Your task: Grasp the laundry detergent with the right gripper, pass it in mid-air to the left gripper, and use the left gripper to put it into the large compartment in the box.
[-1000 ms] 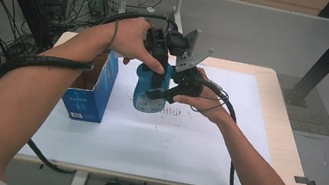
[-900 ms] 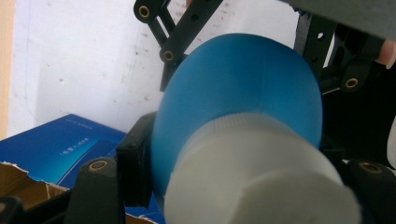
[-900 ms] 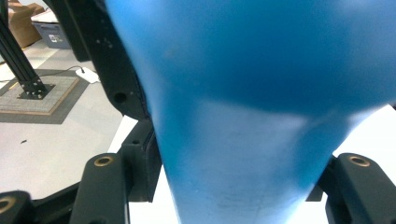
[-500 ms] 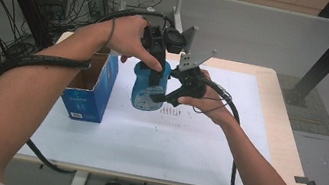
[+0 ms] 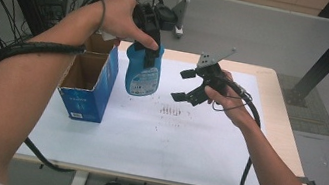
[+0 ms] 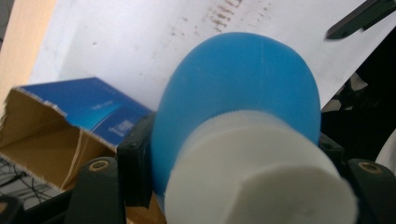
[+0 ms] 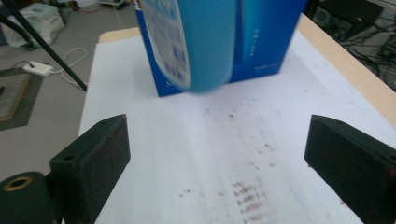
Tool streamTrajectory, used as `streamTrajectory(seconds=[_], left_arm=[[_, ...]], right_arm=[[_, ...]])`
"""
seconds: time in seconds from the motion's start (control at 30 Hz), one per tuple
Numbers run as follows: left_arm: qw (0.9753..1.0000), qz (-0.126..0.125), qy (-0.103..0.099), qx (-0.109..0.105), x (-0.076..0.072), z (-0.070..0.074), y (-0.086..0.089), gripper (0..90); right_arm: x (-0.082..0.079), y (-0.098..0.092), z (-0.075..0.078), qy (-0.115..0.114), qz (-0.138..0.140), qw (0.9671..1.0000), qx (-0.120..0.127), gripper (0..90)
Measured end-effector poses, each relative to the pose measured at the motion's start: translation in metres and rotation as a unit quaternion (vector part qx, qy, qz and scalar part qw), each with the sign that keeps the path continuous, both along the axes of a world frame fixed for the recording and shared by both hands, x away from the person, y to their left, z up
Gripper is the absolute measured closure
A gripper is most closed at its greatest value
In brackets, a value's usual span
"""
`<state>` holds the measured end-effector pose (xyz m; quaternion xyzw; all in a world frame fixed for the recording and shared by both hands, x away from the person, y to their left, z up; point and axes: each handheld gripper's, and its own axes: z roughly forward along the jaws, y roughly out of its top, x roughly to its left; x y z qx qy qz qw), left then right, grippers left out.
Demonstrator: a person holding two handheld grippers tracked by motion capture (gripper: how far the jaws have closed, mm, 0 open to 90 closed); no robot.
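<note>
- Since a second ago the left gripper has lifted the blue plastic bottle with a white cap off the white-covered table, and the right gripper has let go, jaws now wide.
- Open blue cardboard box: carry the bottle over its mouth upright, then lower slowly.
- The bottle hangs clamped at its neck, just right of the box.

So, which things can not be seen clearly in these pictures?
- Blue bottle: label text too small in the high view, blurred in the right gripper view.
- Its neck: covered by the left claw and the white cap.
- Open blue box: its bottom is hidden by its walls, and the left gripper view's edge cuts it off.
</note>
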<state>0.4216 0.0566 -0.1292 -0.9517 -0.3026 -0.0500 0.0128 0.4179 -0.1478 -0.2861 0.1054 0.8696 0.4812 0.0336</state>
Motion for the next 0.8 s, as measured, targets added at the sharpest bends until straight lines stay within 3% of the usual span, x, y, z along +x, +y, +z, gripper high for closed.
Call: streamTrajectory(seconds=[0.13,0.3,0.4,0.57,0.7,0.8], left_arm=[[0.9993,0.037,-0.010,0.003,0.005,0.018,0.011,35.7],[0.9956,0.088,-0.028,0.008,0.009,0.042,0.027,35.7],[0.9923,0.119,-0.034,0.007,0.010,0.053,0.035,35.8],[0.9845,0.171,-0.039,0.003,0.011,0.070,0.048,35.8],[0.9755,0.217,-0.038,-0.003,0.012,0.082,0.061,35.8],[0.9665,0.253,-0.041,-0.005,0.013,0.088,0.070,35.9]], right_arm=[[0.000,-0.015,0.005,-0.009,-0.025,0.9995,-0.015,3.2],[0.000,-0.034,0.011,-0.011,-0.048,0.9984,-0.026,2.3],[0.000,-0.043,0.014,-0.009,-0.064,0.9974,-0.031,2.3],[-0.001,-0.055,0.018,-0.010,-0.082,0.9955,-0.045,2.3],[-0.001,-0.063,0.022,-0.006,-0.092,0.9943,-0.053,2.3],[-0.001,-0.069,0.024,-0.006,-0.101,0.9933,-0.055,2.3]])
